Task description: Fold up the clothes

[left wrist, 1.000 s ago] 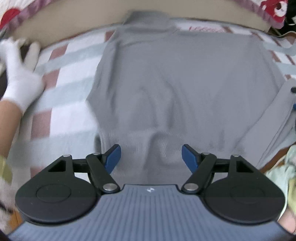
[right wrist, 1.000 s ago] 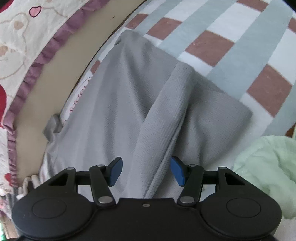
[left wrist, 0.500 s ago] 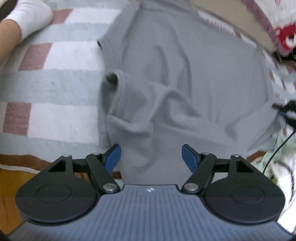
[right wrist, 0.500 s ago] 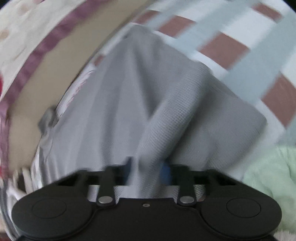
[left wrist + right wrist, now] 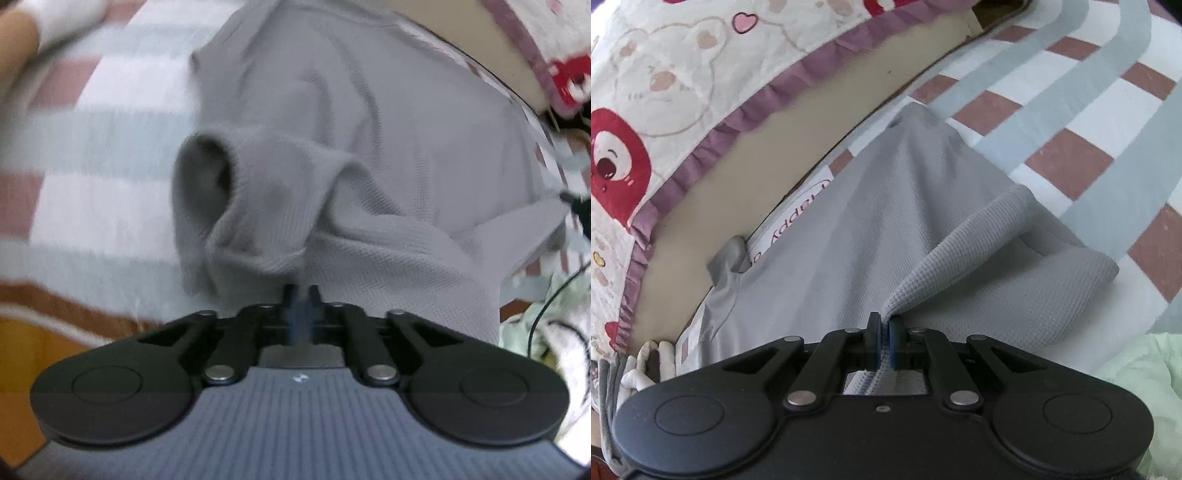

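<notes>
My left gripper is pinched fully together on a bunched fold of the grey sweater, at its hem near the bed's wooden edge. My right gripper is clamped on a ridge of the same sweater, which lies spread across the checked blanket towards the headboard.

Upside-down script — probably "Happy" — on white sheet beside grey garment.
</notes>
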Demonstrator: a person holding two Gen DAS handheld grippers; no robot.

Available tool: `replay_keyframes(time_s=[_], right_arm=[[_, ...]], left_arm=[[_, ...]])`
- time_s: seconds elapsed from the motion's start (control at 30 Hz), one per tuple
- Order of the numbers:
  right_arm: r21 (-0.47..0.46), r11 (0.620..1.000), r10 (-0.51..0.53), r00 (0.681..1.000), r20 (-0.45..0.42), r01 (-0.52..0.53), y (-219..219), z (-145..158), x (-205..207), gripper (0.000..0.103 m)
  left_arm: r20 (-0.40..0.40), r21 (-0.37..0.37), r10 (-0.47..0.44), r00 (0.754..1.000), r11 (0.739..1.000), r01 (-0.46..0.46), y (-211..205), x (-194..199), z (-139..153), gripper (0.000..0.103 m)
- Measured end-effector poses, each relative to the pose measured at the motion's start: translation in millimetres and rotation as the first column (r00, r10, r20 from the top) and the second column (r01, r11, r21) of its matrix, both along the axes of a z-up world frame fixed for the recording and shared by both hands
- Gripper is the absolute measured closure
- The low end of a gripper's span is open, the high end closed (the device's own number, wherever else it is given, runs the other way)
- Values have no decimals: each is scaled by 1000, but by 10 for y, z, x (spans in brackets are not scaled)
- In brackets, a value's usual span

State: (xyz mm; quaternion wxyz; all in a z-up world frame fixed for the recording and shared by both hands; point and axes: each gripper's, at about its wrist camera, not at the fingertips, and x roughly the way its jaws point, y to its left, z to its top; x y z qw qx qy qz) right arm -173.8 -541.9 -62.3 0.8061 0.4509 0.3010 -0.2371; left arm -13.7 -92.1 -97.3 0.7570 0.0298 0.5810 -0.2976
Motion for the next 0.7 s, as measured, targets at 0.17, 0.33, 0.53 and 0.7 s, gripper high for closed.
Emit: replay_keyframes(time_s=[0.17,0.33,0.53,0.7], right_arm=[[-40,999,30,998,61,-28,4,52,-1,97],[-236,969,88,995,49,-75,-21,218,262,97],[-342,922,180,983,-34,-181,-98,153,611,97],[-295,947,146,988,54,-124,-196,174,491,97]], left_arm=[[146,-38,-49,988,998,55,-163,-14,203,103],[194,-36,-32,980,999,40,-230,169,276,99],[186,-188,-242,952,943,276,-433,-230,420,37],[228,-91,-442,868,878,471,-768,-570,351,19]])
